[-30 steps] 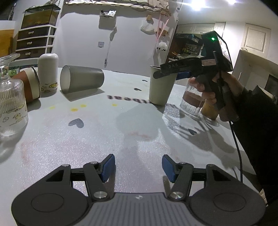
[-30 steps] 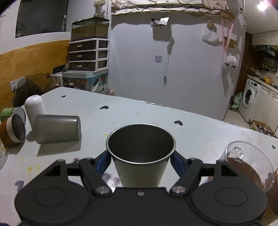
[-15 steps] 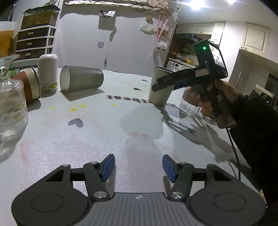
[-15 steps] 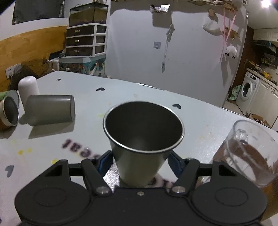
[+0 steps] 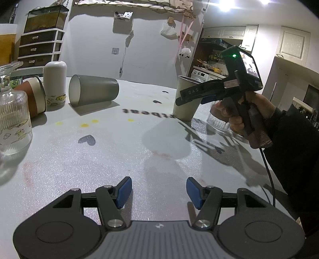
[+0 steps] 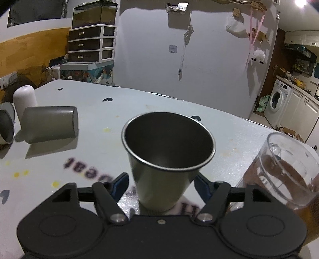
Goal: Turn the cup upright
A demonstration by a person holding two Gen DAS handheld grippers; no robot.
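Jaws of your right gripper (image 6: 160,184) spread around the upright steel cup (image 6: 165,159).
A clear glass (image 6: 279,171) crowds its right; a grey cup (image 6: 49,124) lies toppled (left gripper (image 5: 159,192) spread, idle).

White wall (image 6: 209,59); wood panel (image 6: 30,53) left. Drawer unit (image 6: 91,42) under a tank (image 6: 93,14). Washer (image 6: 277,100) right. Ceiling lamp (image 5: 225,5) glaring.
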